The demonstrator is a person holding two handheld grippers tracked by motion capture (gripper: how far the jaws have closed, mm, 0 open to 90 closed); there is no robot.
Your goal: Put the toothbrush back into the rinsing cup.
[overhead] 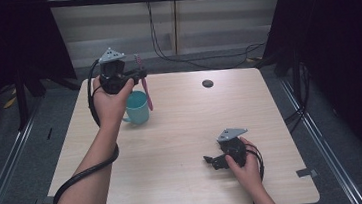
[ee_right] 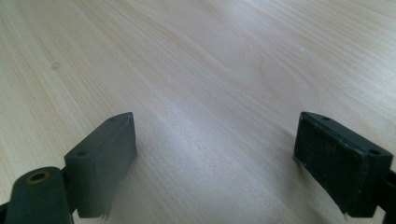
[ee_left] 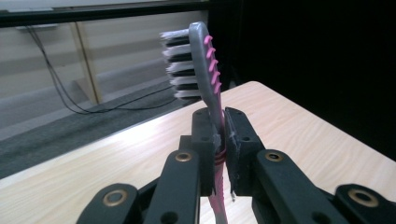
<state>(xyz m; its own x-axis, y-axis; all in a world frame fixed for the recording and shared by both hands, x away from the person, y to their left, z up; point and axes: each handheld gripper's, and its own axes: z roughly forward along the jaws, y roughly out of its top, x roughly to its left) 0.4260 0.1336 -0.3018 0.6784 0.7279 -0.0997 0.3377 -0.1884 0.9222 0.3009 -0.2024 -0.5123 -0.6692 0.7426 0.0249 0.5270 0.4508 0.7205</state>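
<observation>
Right gripper (overhead: 209, 160) nearest, resting low at the near right part of the table (overhead: 183, 147), jaws wide apart with nothing between them; the right gripper view shows bare wood grain between the two pads. Looks parked, kept clear so the other hand can work.

Farther back on the left, the left hand (overhead: 110, 101) lifts the left gripper (overhead: 140, 76) above the teal cup (overhead: 137, 107). Jaws are pinched on the neck of a pink toothbrush (ee_left: 211, 93), just below the head; bristles up, handle hanging down so its lower end sits at or inside the cup's mouth. Can't tell whether the tip touches the cup. Upright hold probably suits a straight vertical move, either dropping the brush into the cup or pulling it out, which one I can't say.

Beyond that, a small dark round hole (overhead: 208, 83) near the far table edge, then cables (overhead: 184, 56) on the floor by the wall.
</observation>
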